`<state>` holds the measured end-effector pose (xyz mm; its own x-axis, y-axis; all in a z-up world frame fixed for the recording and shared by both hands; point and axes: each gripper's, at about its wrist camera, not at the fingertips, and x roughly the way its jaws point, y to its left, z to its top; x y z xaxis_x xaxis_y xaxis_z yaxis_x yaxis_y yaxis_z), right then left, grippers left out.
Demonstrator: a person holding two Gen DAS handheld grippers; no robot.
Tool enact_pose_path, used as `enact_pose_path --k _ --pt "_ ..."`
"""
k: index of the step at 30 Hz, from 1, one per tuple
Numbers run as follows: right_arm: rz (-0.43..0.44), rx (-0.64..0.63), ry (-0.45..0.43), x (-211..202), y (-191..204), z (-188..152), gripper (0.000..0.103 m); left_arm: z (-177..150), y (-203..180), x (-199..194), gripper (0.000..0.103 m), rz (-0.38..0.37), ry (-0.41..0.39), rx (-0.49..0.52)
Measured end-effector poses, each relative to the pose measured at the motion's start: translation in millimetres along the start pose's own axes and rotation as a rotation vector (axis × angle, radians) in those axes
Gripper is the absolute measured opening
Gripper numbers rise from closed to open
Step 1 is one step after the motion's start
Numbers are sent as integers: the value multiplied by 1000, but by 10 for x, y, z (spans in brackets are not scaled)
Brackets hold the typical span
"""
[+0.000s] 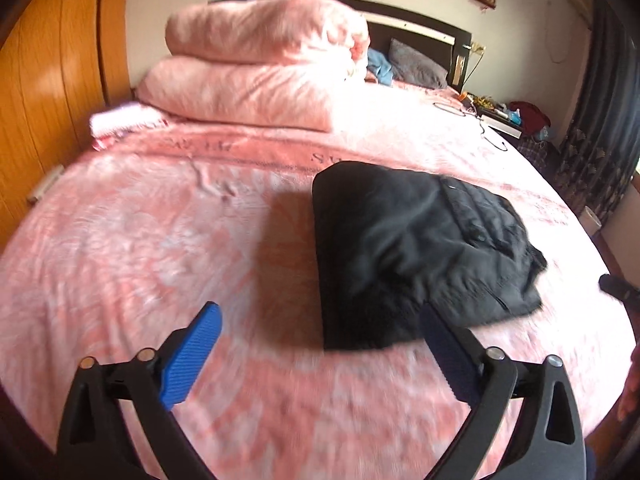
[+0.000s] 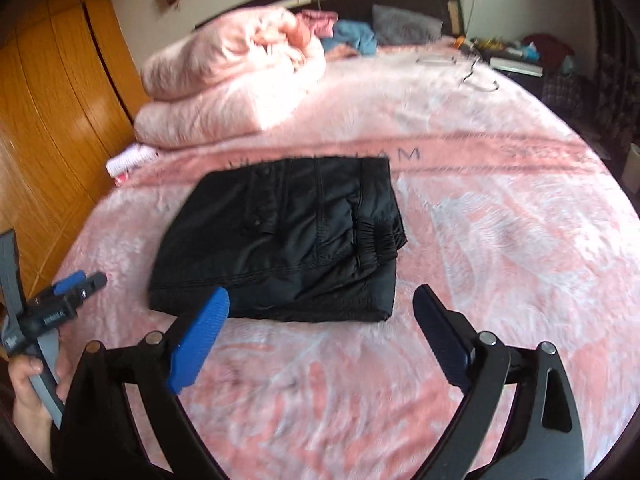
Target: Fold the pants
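Observation:
Black pants (image 1: 400,248) (image 2: 288,240) lie folded into a compact rectangle on the pink blanket (image 1: 140,260) (image 2: 500,240) of a bed, elastic waistband on top at the right. My left gripper (image 1: 320,312) hovers open just short of the bundle's near edge, with nothing between its blue pads. My right gripper (image 2: 320,294) is open too, above the near edge, apart from the cloth. In the right wrist view the left gripper (image 2: 76,284) shows at the far left, held by a hand (image 2: 24,384).
A folded pink quilt (image 1: 248,68) (image 2: 224,80) is stacked at the head of the bed, with a grey pillow (image 1: 416,64) beside it. A wooden wardrobe (image 1: 40,80) runs along the left. A cluttered nightstand (image 1: 516,120) stands at the right, cables (image 1: 452,106) on the blanket nearby.

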<state>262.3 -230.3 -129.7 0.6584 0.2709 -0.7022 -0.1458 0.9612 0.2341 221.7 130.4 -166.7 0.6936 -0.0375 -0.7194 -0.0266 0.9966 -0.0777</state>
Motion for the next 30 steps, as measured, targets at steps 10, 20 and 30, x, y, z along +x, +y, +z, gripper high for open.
enact_pose_path --k 10,20,30 --pt "-44 63 -97 -1166 196 -630 97 -609 -111 -1135 99 57 -49 21" --pt "-126 -27 -188 -2153 674 -1142 97 -1007 -364 -2128 99 17 -118 60" --pt "-187 -94 -263 -2696 1070 -1397 97 -1122 -583 -2728 99 -3 -149 86"
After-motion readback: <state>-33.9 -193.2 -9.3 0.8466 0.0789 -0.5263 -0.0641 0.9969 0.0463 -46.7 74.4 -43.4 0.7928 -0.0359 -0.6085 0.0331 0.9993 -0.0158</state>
